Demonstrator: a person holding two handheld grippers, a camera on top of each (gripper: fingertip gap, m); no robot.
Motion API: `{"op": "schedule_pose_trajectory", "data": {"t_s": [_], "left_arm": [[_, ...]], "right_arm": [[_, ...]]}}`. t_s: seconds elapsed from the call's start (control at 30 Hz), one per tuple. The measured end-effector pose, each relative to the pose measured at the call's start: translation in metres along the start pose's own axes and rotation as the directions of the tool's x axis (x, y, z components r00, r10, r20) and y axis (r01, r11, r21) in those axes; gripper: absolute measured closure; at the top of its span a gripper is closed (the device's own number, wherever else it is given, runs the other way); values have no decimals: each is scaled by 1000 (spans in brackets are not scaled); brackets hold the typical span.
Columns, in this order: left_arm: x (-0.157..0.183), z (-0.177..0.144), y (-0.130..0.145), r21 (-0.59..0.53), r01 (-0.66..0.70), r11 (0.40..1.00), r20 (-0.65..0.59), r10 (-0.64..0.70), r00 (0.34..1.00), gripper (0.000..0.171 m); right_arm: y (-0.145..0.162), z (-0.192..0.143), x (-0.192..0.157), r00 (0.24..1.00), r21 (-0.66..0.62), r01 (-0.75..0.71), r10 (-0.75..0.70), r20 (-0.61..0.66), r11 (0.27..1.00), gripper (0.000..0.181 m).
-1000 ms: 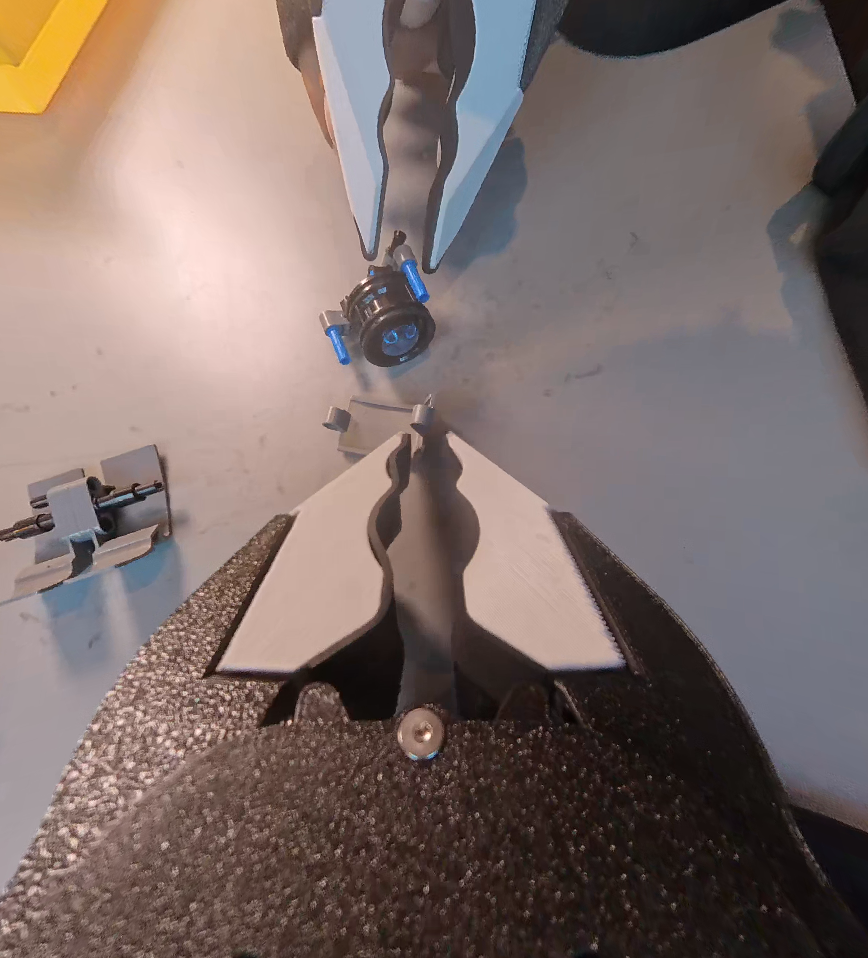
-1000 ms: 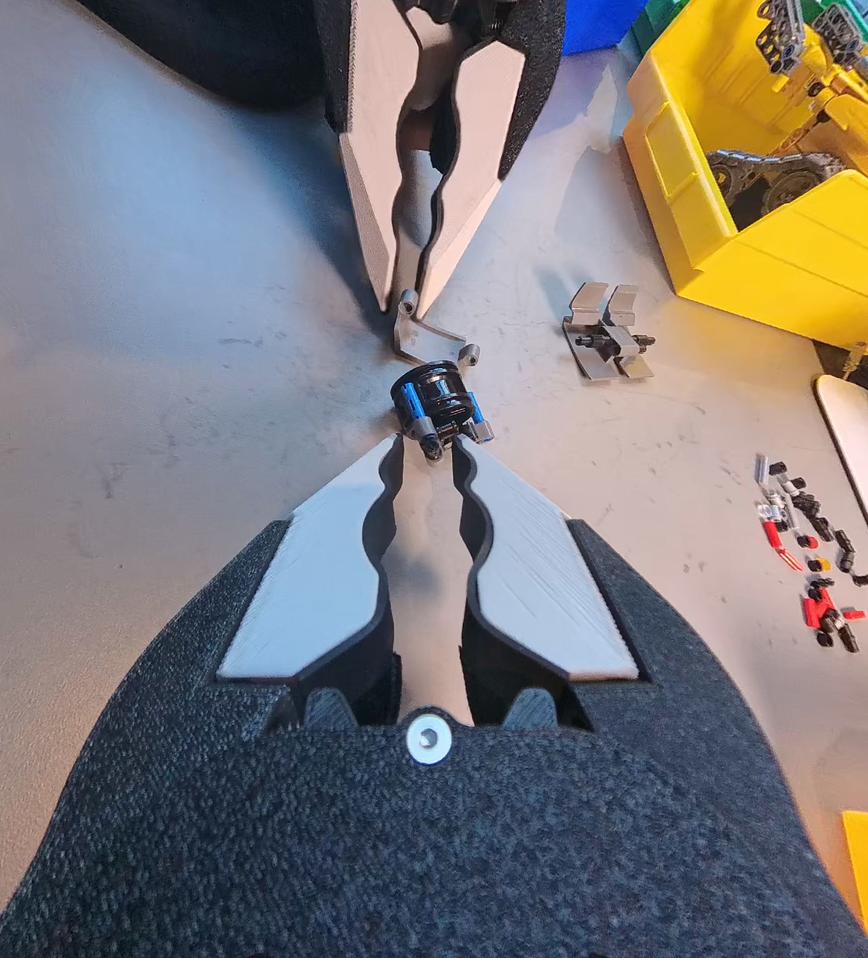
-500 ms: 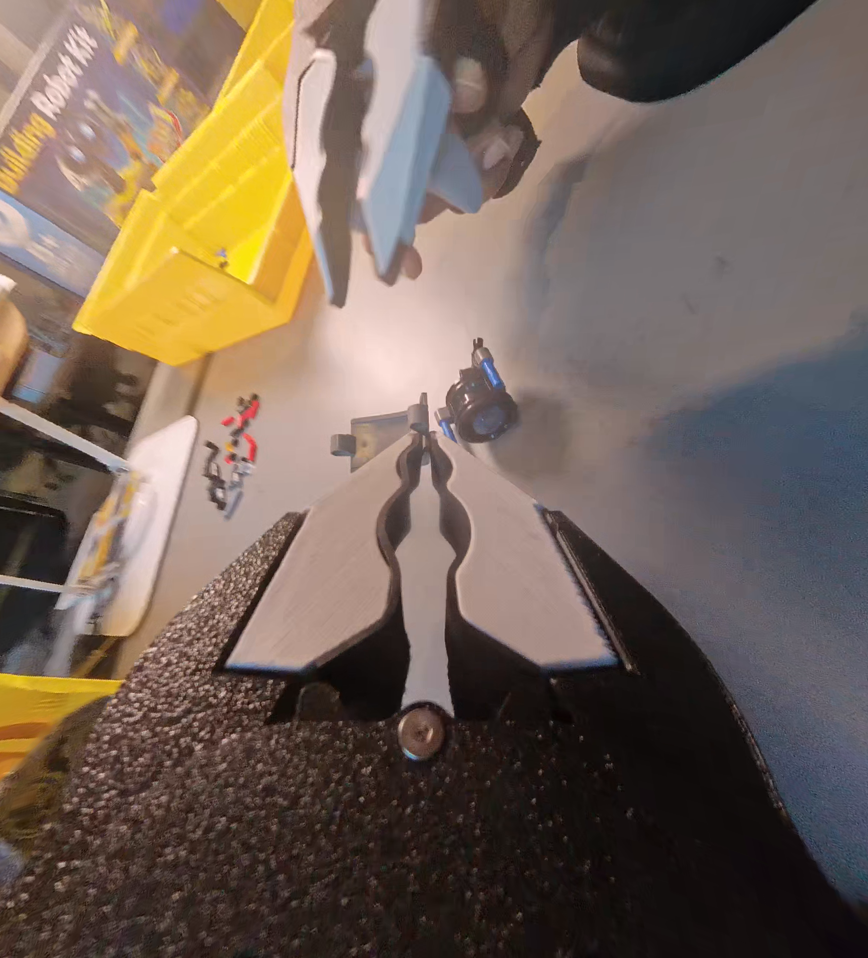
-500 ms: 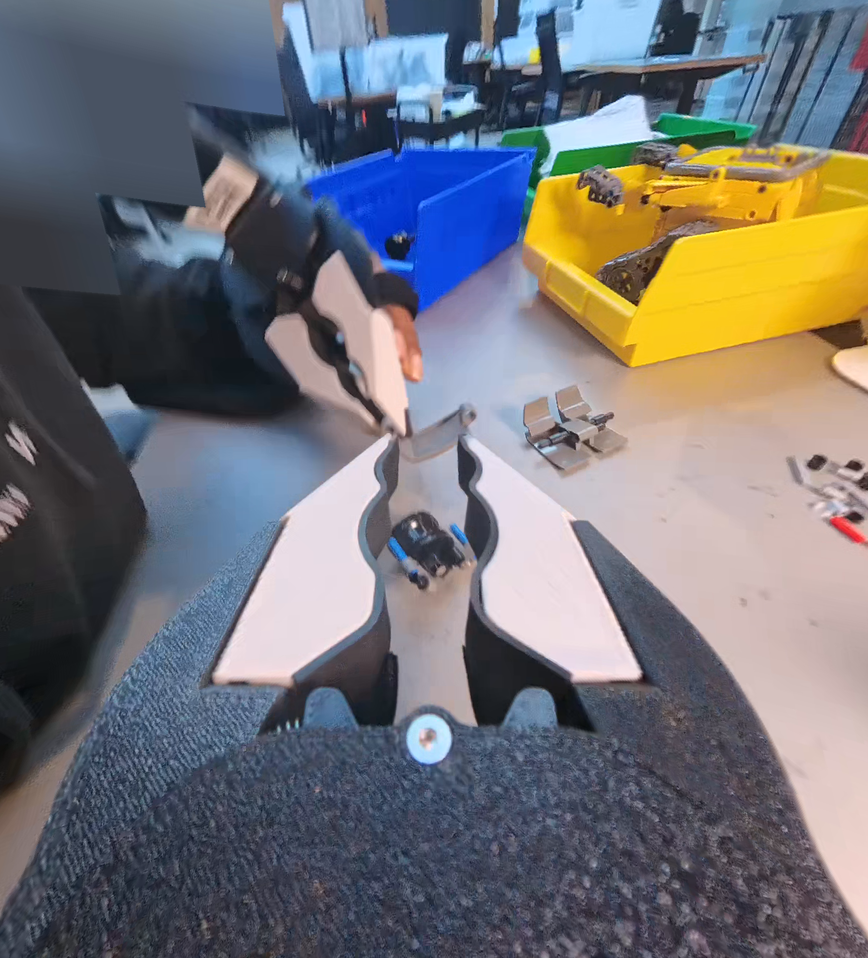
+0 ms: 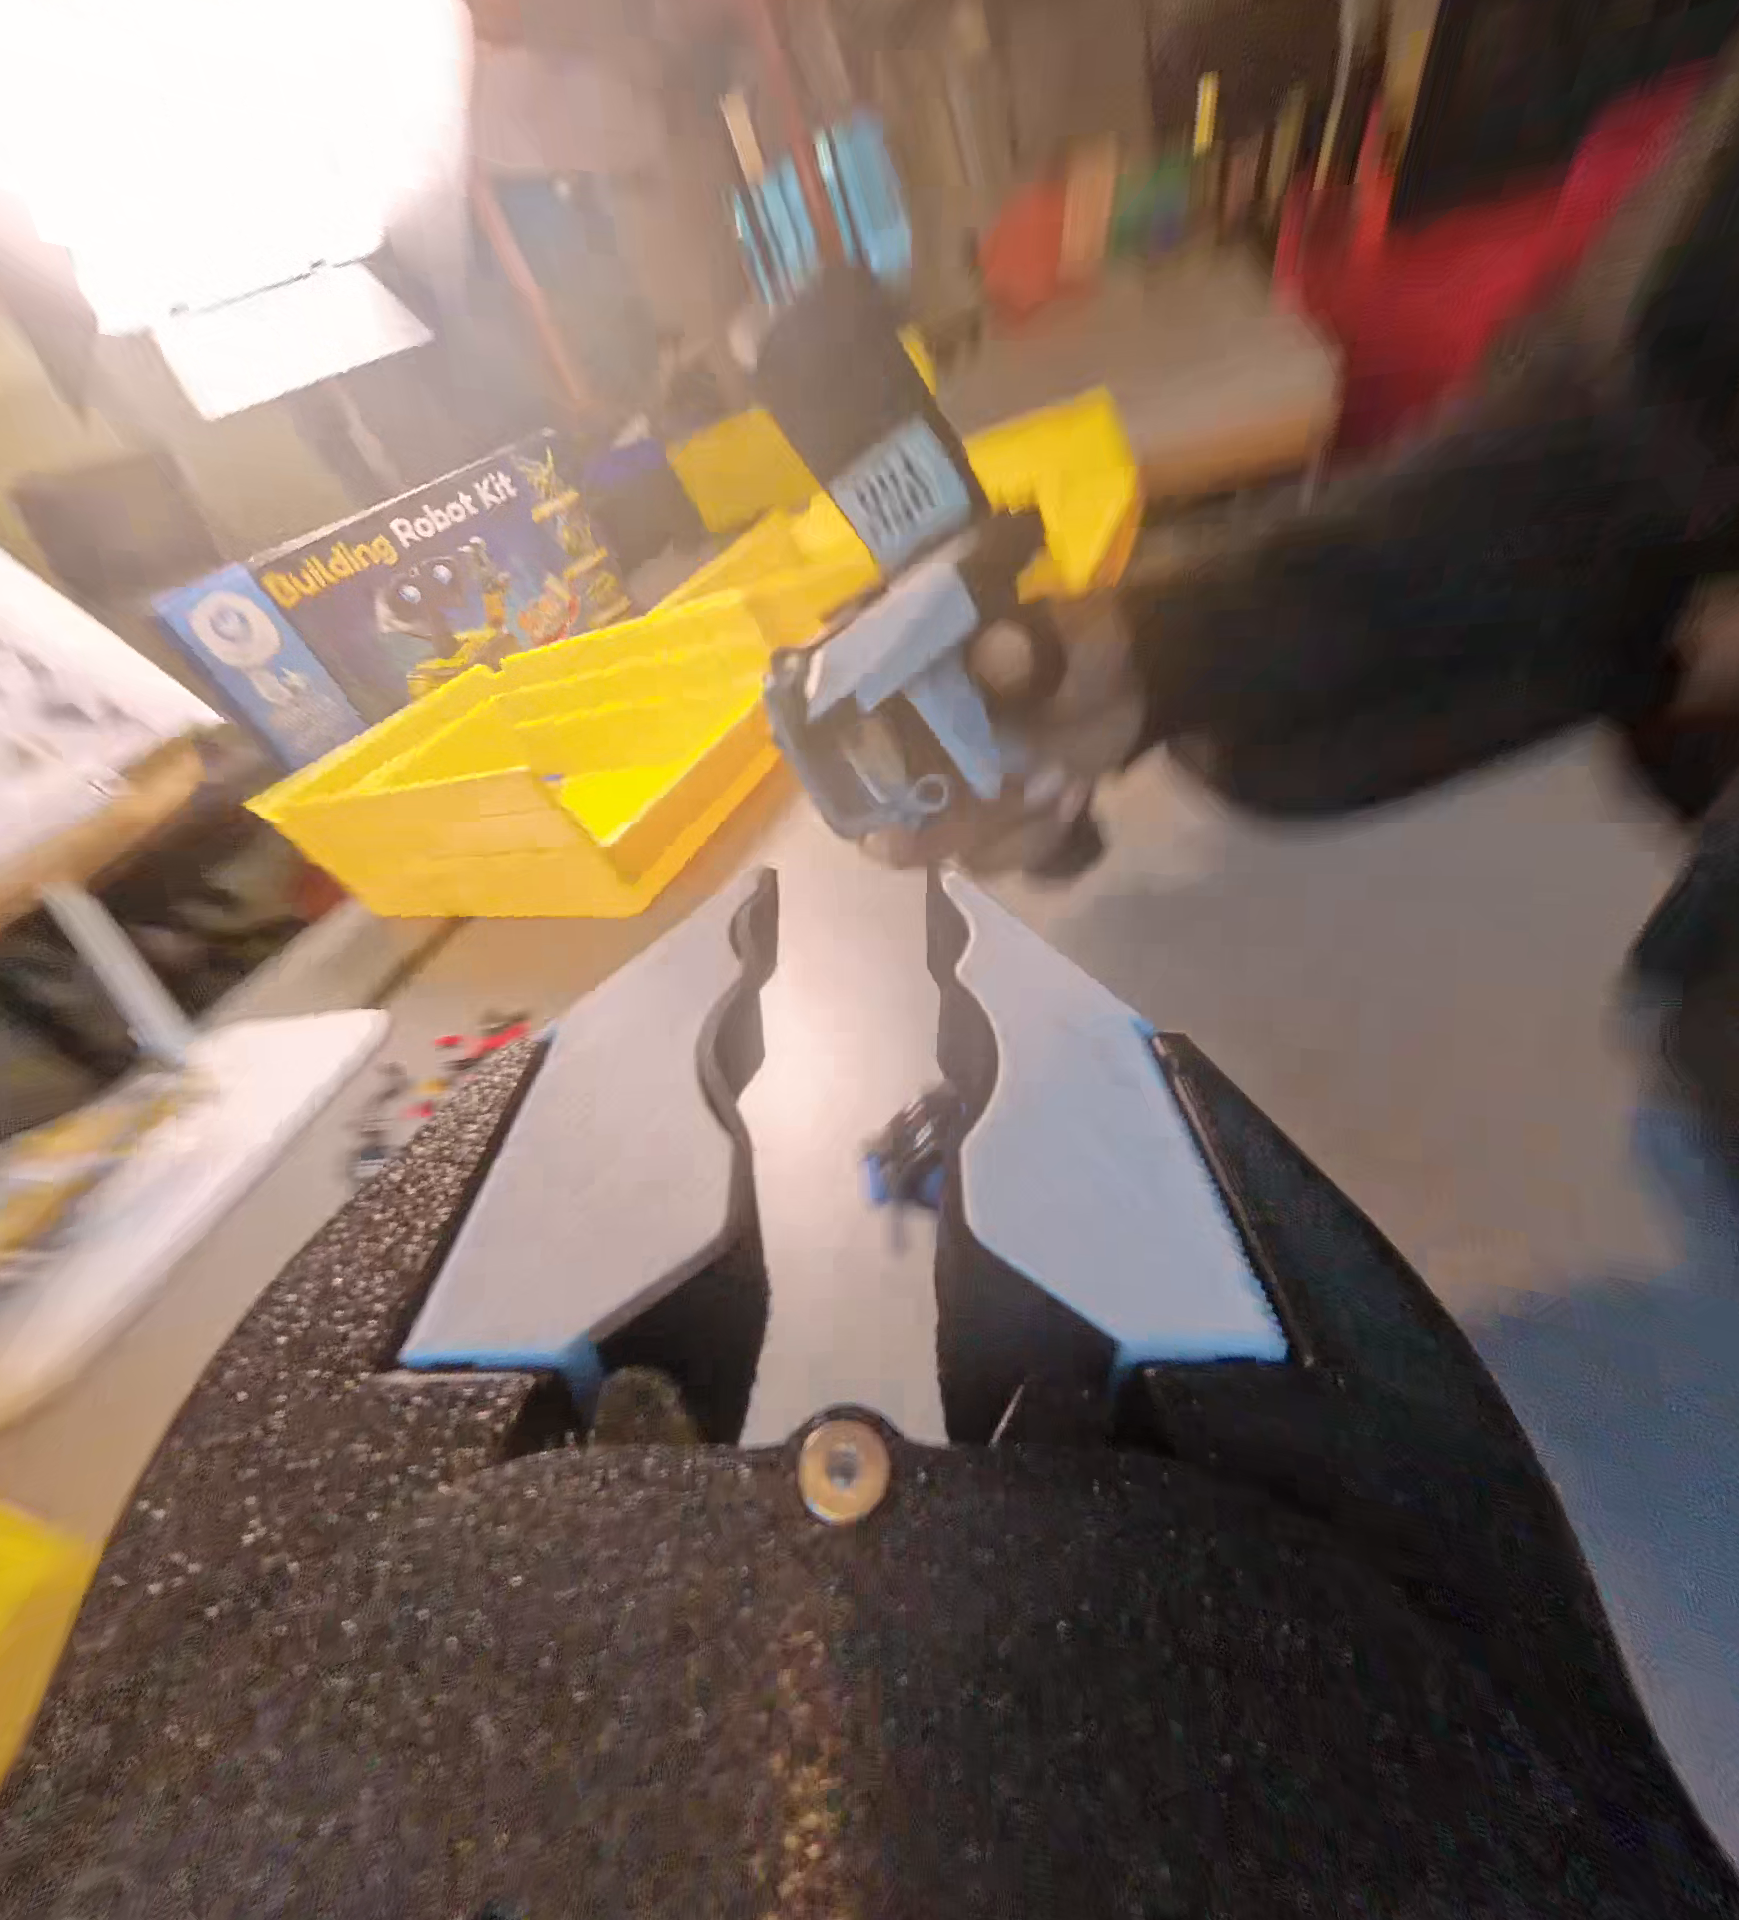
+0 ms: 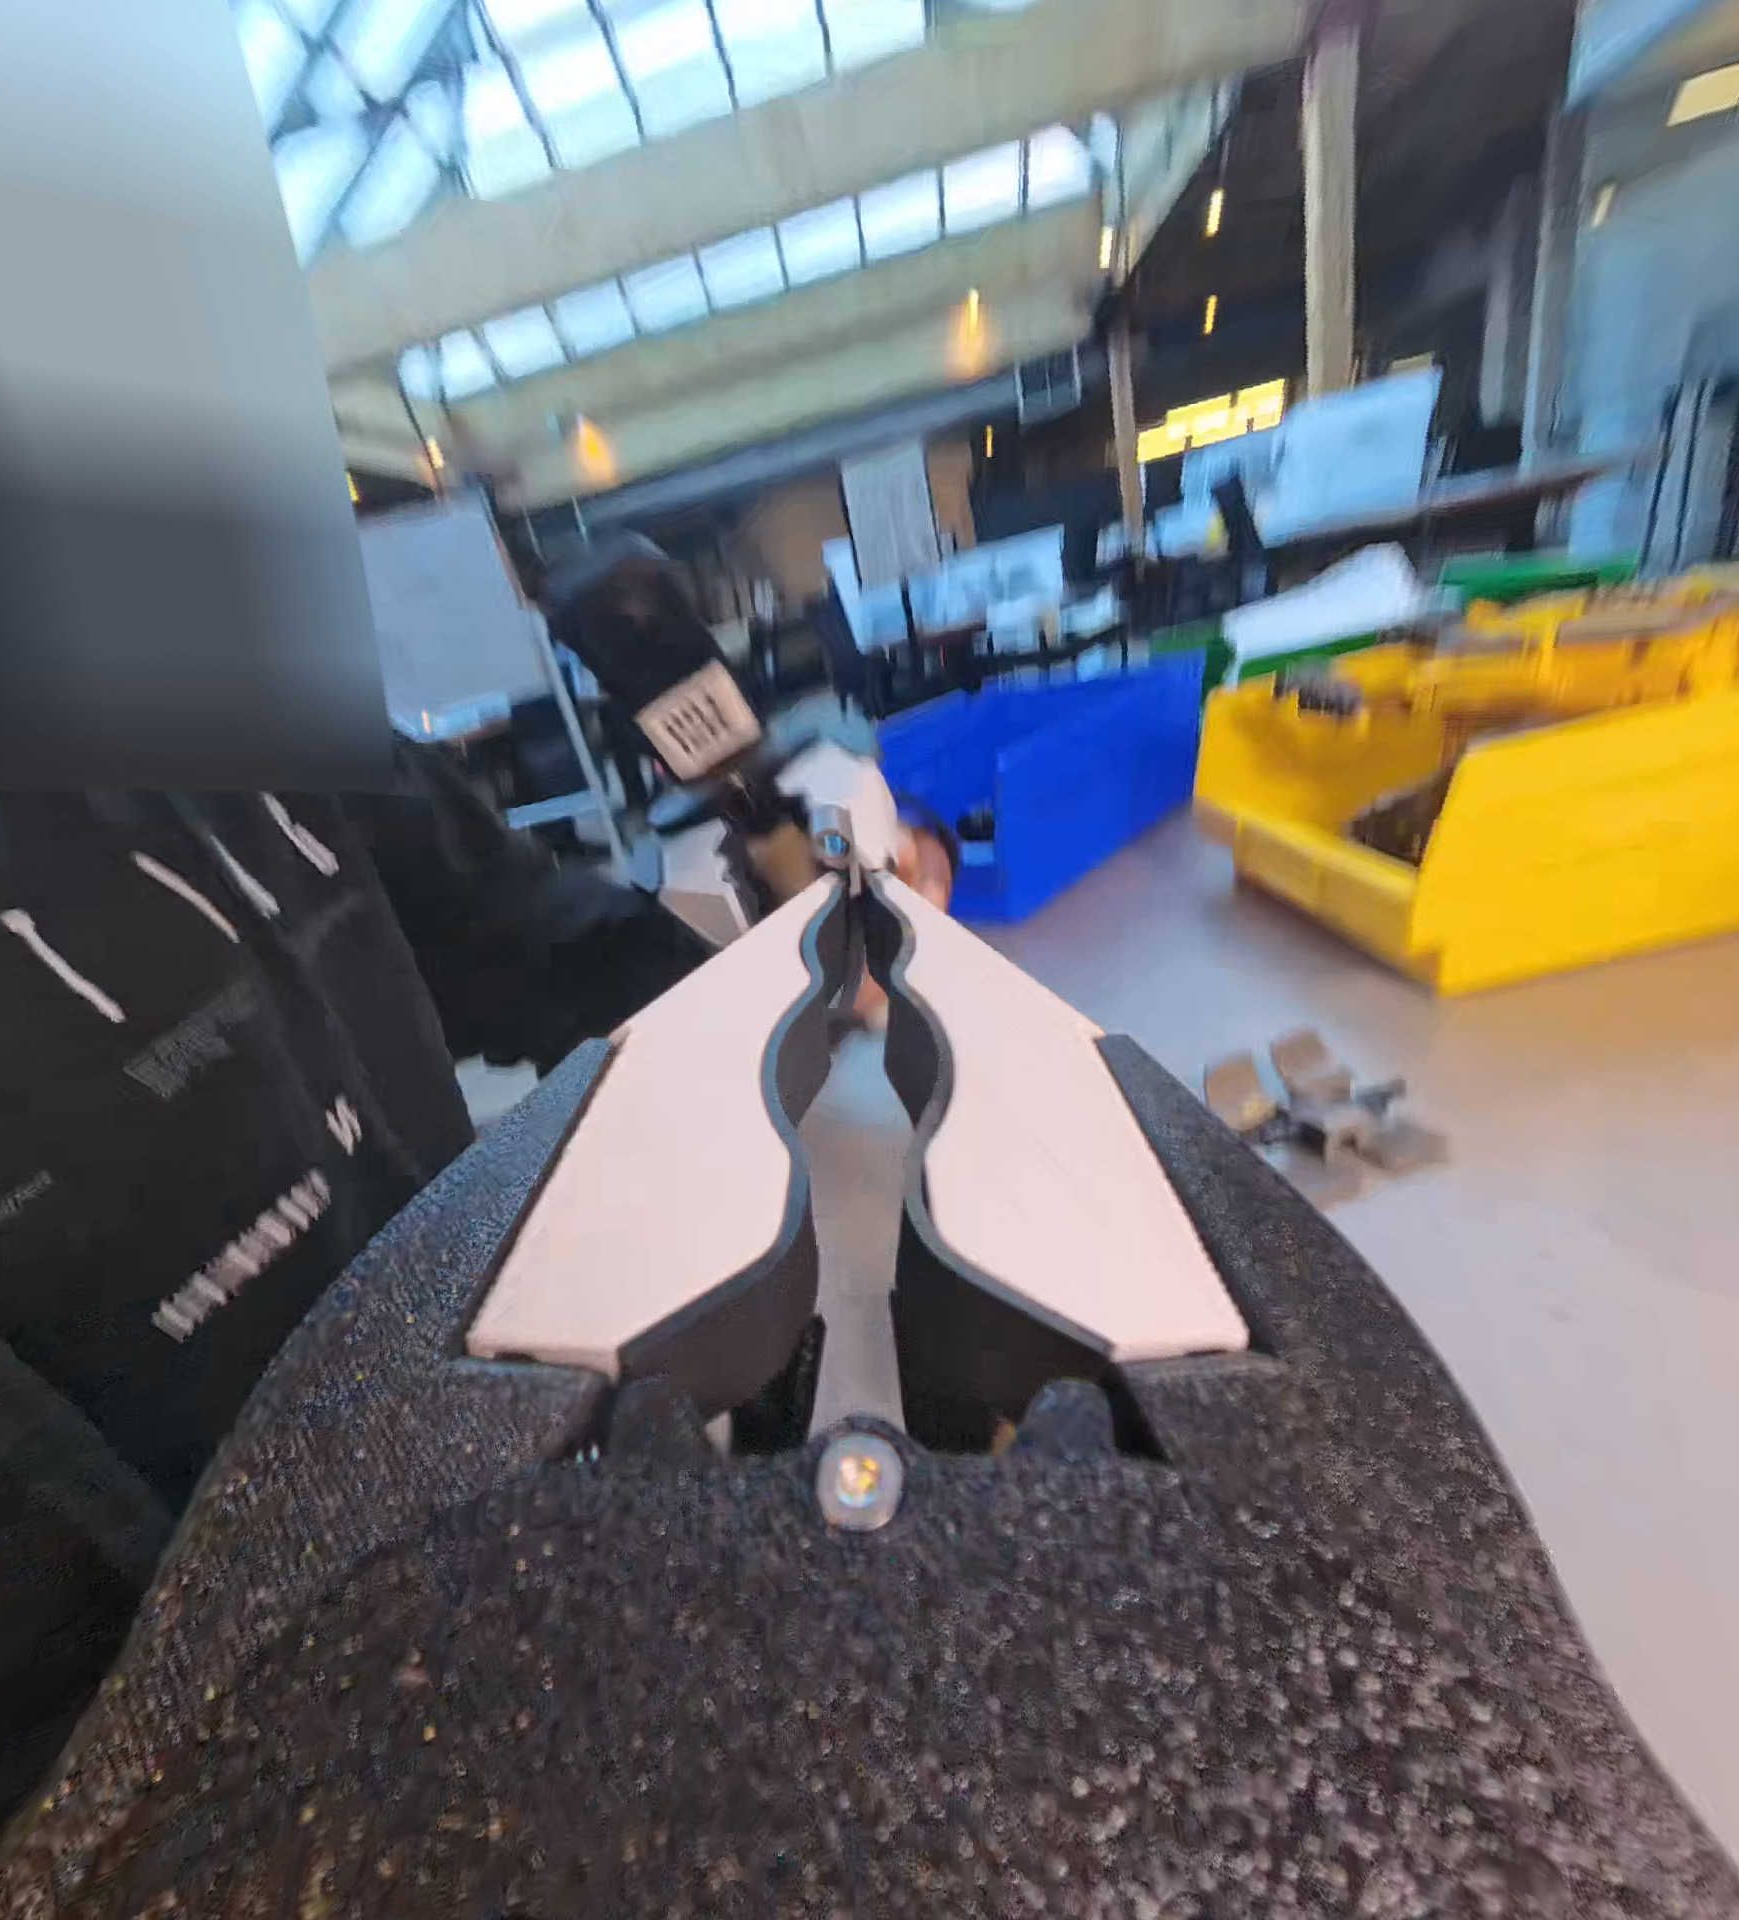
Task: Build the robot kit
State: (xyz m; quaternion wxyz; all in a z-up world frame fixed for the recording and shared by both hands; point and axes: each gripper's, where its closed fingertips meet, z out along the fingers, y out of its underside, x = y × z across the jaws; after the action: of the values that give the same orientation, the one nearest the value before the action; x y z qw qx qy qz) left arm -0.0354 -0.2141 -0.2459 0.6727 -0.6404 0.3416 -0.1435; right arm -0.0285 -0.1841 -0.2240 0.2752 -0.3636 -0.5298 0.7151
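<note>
Your right claw [image 6: 852, 902] is closed on a thin grey piece [image 6: 837, 840] lifted off the desk [image 6: 1530, 1226], while your left claw [image 5: 852, 896] gapes wide, empty, above the black-and-blue wheel part [image 5: 909, 1141] lying on the desk

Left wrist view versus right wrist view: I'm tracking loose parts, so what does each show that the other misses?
Only the left wrist view: a black-and-blue wheel part lying on the table between the fingers of the open left gripper, and a blue box.
Only the right wrist view: a blue bin and a grey clip assembly.
Both: the right gripper, shut on a thin grey piece, and the grey table.
</note>
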Motion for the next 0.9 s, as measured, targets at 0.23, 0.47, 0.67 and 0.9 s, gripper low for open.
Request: {"op": "schedule_pose_trajectory", "data": {"t_s": [0.23, 0.47, 0.67, 0.9], "left_arm": [[-7, 11, -44, 223, 649, 728, -298, -583, 756, 136], [-6, 8, -11, 74, 173, 982, -40, -171, 985, 167], [-13, -2, -10, -45, -356, 933, 185, 358, 915, 169], [-14, 3, -8, -115, -516, 849, 231, 528, 817, 169]], "right_arm": [[-31, 14, -14, 951, 167, 283, -253, -178, 944, 180], [7, 22, -24, 767, -170, 606, -627, -135, 777, 171], [17, 15, -18, 930, -154, 337, -355, -101, 929, 159], [23, 18, -29, 979, -128, -179, 189, 74, 976, 145]]}}
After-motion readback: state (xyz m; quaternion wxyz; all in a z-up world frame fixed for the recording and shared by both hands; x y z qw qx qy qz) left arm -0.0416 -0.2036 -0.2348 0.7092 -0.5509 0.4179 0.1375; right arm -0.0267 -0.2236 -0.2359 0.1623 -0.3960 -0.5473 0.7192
